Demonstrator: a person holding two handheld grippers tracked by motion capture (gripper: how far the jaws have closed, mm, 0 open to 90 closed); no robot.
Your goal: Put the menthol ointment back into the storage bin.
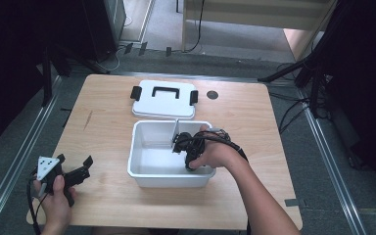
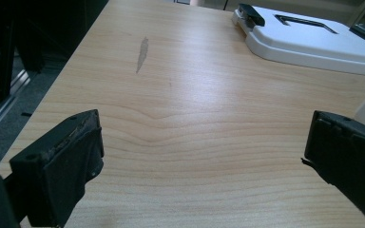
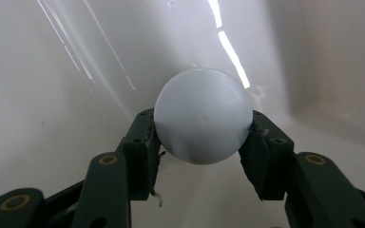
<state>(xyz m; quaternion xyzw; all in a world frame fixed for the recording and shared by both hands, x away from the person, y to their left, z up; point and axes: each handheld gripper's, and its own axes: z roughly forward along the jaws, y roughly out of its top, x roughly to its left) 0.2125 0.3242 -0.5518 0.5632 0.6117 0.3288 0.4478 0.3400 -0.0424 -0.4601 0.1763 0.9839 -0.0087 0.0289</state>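
A white ball (image 3: 202,116) sits between the two jaws of my right gripper (image 3: 202,142), which is shut on it inside the white plastic box (image 1: 139,171). In the high view my right gripper (image 1: 183,144) reaches down into the right part of that box, next to a thin upright divider (image 1: 175,132). The box's white lid (image 1: 164,100), with a black handle and black clips, lies flat on the table behind the box. My left gripper (image 1: 73,159) rests open over bare wood at the table's front left; in the left gripper view its jaws stand wide apart with nothing between them (image 2: 202,147).
The wooden table (image 1: 103,122) has a dark round hole (image 1: 212,95) near its back right. A grey smudge (image 2: 142,48) marks the wood at the left. Dark stands and cables surround the table on the floor.
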